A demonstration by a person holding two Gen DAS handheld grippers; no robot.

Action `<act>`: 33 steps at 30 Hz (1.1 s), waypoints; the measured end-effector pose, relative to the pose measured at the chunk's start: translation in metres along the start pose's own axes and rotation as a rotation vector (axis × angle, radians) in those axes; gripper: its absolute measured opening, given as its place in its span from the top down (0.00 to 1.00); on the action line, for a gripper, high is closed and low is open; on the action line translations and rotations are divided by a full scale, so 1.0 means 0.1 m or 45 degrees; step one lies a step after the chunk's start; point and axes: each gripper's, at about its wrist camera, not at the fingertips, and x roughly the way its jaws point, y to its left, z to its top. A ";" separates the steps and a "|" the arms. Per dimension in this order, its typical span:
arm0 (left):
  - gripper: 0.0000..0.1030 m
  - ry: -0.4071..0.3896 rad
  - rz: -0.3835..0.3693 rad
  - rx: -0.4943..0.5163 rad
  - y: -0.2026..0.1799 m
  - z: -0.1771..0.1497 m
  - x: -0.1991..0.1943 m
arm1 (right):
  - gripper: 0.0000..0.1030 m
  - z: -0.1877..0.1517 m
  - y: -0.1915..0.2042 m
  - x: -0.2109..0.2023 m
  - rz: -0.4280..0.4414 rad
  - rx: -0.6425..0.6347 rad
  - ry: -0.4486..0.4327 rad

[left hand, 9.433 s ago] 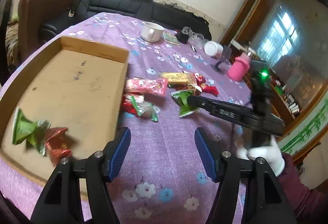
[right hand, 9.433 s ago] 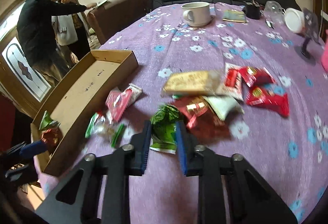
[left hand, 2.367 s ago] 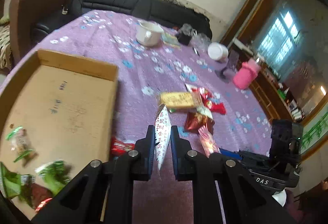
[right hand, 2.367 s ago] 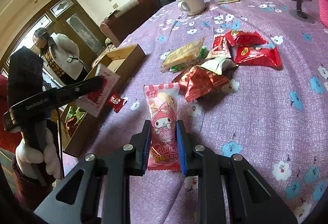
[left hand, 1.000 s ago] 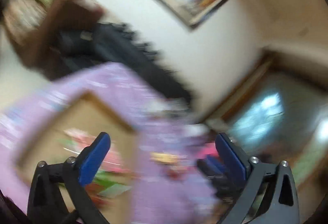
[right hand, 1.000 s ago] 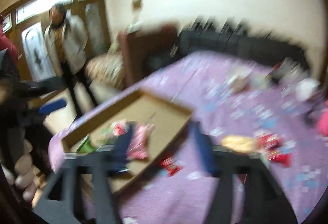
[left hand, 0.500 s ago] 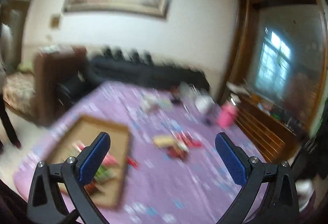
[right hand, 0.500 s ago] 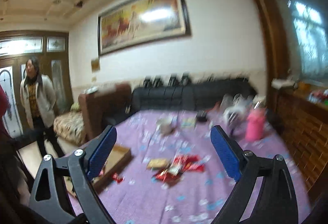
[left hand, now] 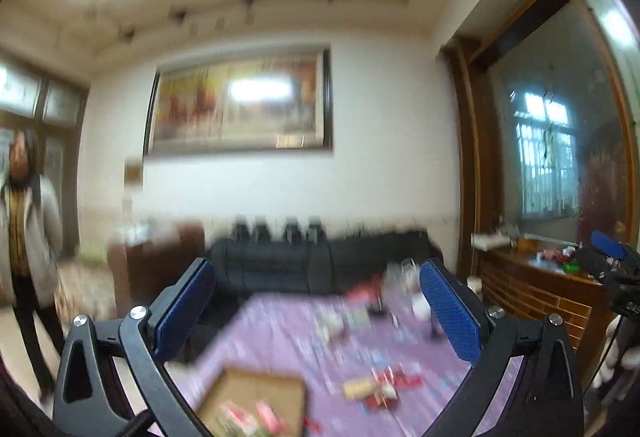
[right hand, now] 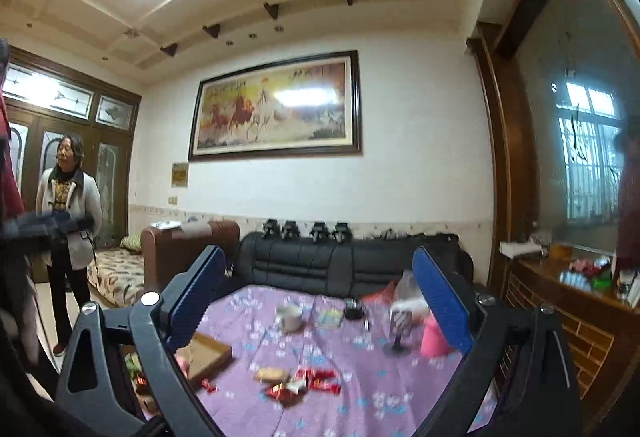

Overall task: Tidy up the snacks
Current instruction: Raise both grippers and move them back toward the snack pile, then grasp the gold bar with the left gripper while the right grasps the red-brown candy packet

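Snacks [right hand: 302, 383] in crinkly foil wrappers; left tool [left hand: 316, 311] and right tool [right hand: 320, 301] spread wide, empty.

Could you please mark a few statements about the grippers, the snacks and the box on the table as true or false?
1. Both grippers are open and hold nothing. True: left gripper, right gripper.
2. All snacks are in the box. False: a cluster of snacks lies on the tablecloth, outside the box.
3. A white mug stands on the table. True.
4. The pink bottle lies inside the box. False: it stands on the table's far right side.
5. The right gripper touches a snack. False: it is held high above the table.
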 end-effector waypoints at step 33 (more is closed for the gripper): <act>0.01 0.758 -0.273 -0.759 1.11 -2.68 1.65 | 0.54 -3.42 0.96 4.02 0.331 -0.060 1.407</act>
